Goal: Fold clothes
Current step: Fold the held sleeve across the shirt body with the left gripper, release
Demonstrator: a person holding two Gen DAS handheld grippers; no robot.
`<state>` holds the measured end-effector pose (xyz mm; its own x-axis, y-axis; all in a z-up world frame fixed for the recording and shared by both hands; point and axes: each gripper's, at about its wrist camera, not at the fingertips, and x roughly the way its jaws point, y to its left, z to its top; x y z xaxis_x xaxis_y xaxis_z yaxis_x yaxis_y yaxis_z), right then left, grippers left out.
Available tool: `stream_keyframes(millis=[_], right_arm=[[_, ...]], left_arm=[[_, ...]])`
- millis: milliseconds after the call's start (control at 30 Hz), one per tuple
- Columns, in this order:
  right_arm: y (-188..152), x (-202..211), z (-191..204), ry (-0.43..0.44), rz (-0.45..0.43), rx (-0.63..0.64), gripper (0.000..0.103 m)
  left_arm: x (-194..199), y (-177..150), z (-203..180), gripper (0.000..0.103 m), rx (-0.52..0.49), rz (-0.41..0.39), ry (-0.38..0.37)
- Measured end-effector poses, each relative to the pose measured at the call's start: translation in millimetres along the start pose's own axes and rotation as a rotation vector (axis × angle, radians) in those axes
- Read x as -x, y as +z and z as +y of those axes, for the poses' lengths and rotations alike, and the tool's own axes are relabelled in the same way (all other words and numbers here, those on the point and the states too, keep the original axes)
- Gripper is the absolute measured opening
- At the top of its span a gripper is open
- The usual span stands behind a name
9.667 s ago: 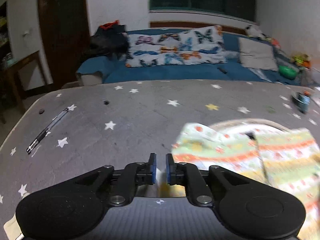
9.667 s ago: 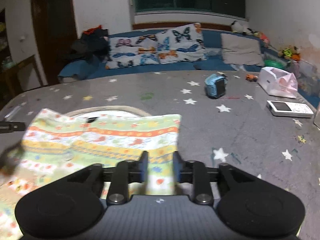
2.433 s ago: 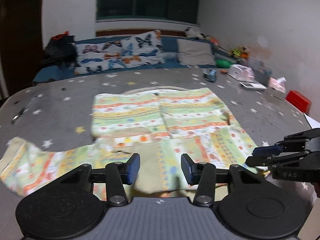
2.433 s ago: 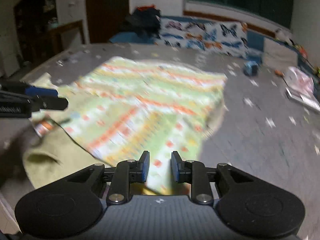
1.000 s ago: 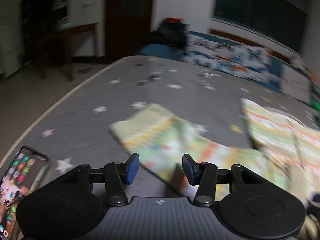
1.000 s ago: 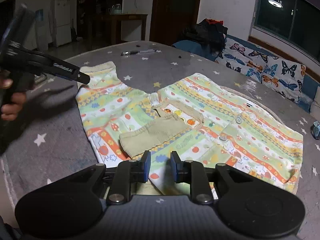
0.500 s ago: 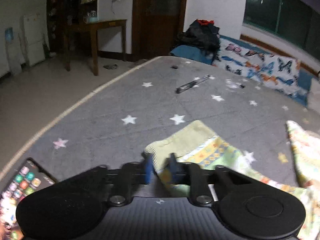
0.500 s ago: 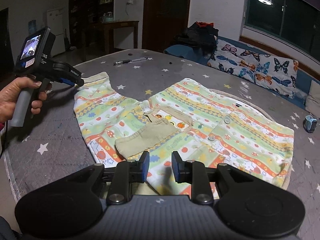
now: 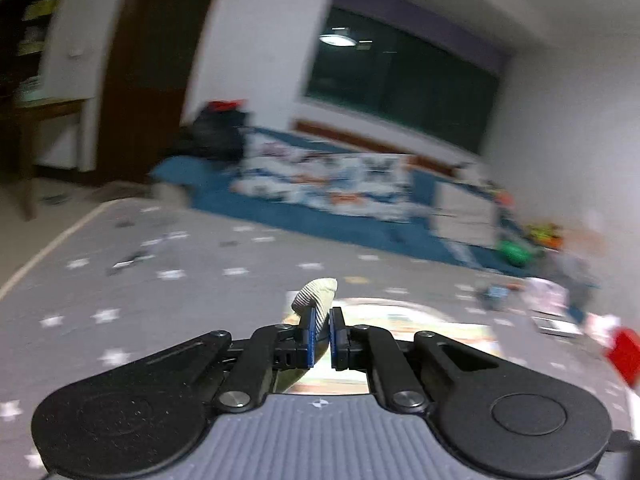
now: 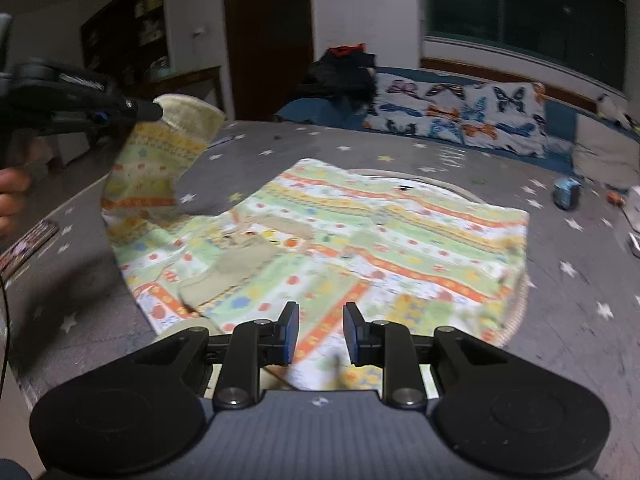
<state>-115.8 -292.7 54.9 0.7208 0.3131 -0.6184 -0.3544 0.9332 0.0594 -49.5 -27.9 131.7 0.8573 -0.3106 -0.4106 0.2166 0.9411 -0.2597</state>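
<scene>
Left gripper (image 9: 320, 334) is pinching the ribbed beige cuff (image 9: 316, 294) of the sleeve (image 10: 154, 168), pads nearly together with only the fabric between them. In the right wrist view the same gripper is holding that sleeve lifted off the surface near the left edge of the table (image 10: 560, 344), the sleeve hanging down to the rest of the garment (image 10: 360, 240). A hand (image 10: 12, 196) is gripping the tool's handle at the far left.

Garment is lying mostly flat across the middle of the grey star-printed table, green and orange striped print, a beige collar piece showing on its left half.

Right gripper (image 10: 321, 334) is hovering over the garment's near hem, fingers spread apart, nothing between them.

A phone (image 10: 26, 244) is lying at the table's left edge. A small blue object (image 10: 566, 196) is sitting towards the far right corner. The left wrist view is motion-blurred.
</scene>
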Motion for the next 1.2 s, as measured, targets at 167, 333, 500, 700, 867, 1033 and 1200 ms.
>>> stream_keyframes(millis=[167, 333, 500, 700, 867, 1033, 1200], right_arm=[[-8, 12, -27, -0.022, -0.008, -0.089, 0.023], [-21, 20, -54, -0.045, -0.001, -0.186, 0.023], [-30, 26, -72, -0.073, 0.001, -0.251, 0.023], [-29, 28, -75, -0.052, -0.003, -0.293, 0.024], [-23, 8, -58, -0.011, 0.026, -0.256, 0.024], [-23, -15, -45, -0.009, 0.068, -0.232, 0.024], [-23, -16, -38, -0.047, 0.064, -0.217, 0.029]], left_arm=[[-13, -17, -62, 0.008, -0.074, 0.054, -0.192], [-40, -49, -93, 0.008, -0.087, 0.175, -0.279], [-56, -78, -99, 0.01, -0.133, 0.292, -0.31], [-38, -86, -86, 0.037, -0.202, 0.273, -0.318], [-24, -79, -45, 0.044, -0.223, 0.223, -0.156], [-14, -79, 4, 0.044, -0.181, 0.234, -0.028], [-17, -80, 20, 0.042, -0.157, 0.248, -0.007]])
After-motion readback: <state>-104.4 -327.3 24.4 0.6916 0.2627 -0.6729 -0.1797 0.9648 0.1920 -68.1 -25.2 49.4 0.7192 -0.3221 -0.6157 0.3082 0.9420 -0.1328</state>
